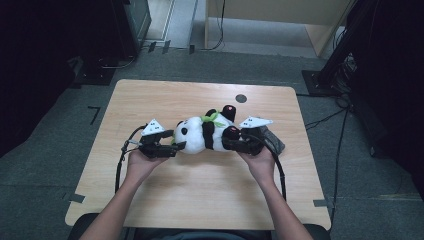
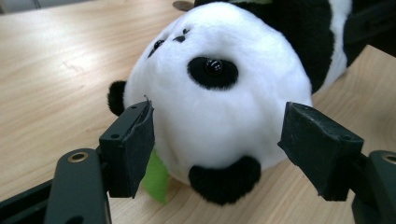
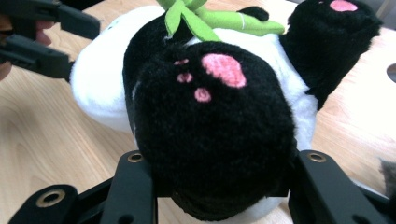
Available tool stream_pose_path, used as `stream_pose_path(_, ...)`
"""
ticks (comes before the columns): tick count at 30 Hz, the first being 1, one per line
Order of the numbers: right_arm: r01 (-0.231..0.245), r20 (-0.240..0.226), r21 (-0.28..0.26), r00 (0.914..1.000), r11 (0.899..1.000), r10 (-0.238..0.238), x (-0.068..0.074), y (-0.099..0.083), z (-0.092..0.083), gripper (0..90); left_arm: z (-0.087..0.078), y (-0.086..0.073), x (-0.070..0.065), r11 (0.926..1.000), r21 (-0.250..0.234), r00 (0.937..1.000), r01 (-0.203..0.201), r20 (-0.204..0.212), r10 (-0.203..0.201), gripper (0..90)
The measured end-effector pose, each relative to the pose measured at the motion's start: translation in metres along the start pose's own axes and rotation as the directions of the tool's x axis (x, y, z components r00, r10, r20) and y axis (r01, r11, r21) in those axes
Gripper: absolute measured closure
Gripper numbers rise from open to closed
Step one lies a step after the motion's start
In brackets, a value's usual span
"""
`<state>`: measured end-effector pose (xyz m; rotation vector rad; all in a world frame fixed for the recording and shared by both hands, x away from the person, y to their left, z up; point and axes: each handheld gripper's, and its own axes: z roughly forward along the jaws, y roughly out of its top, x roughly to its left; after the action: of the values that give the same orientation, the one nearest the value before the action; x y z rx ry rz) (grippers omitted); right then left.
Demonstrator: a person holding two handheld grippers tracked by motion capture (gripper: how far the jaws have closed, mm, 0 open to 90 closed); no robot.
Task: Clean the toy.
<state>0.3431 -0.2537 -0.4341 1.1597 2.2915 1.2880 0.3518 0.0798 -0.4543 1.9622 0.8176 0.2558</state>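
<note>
Panda grab, both ends: right side has a foot, left side hasn't bitten yet

The plush panda [image 1: 202,134] is lying on its side around the middle of the table [image 1: 150,200], head toward your left gripper [image 1: 172,148]. Those jaws stand wide on either side of the head, and one pad [image 2: 322,149] looks clear of the fur, so nothing is held there. Your right gripper [image 1: 231,142] has pinched in on the black foot [image 3: 215,126], jaws pressing the plush from both sides. I'd push the left one further in so the pads land on the widest part of the head before squeezing. The green leaf [image 2: 156,177] sits near the left pad [image 2: 133,149]; keep it out of the pinch.
</note>
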Motion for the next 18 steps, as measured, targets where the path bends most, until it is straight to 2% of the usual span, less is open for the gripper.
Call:
stream_pose_path(4,-0.064,-0.026,-0.009,0.9976,0.998,0.064,-0.007,0.003,-0.01,58.5,-0.007,-0.004,-0.002,0.9989,-0.01,0.9986,-0.046,0.024,0.047,28.1)
stream_pose_path(9,-0.097,-0.041,-0.006,0.9945,0.995,0.096,-0.008,0.01,-0.022,58.4,-0.006,-0.01,-0.003,0.9975,-0.005,0.9957,-0.07,0.061,0.07,29.0)
stream_pose_path(12,-0.119,-0.09,-0.013,0.989,0.993,0.117,-0.008,0.013,-0.027,58.4,-0.003,-0.011,-0.006,0.995,-0.011,0.993,-0.1,0.062,0.1,26.4)
stream_pose_path(13,-0.12,-0.115,-0.007,0.9862,0.993,0.119,-0.007,0.014,-0.028,58.4,-0.002,-0.011,-0.006,0.9942,-0.016,0.9919,-0.106,0.068,0.107,24.4)
stream_pose_path(15,-0.109,-0.128,0.007,0.9858,0.994,0.109,-0.003,0.016,-0.027,58.6,0.0,-0.012,-0.008,0.9921,-0.011,0.9904,-0.125,0.058,0.125,23.2)
stream_pose_path(18,-0.11,-0.163,0.026,0.9801,0.994,0.113,-0.002,0.016,-0.028,59.2,0.006,-0.013,-0.007,0.9925,0.002,0.9896,-0.122,0.076,0.122,19.3)
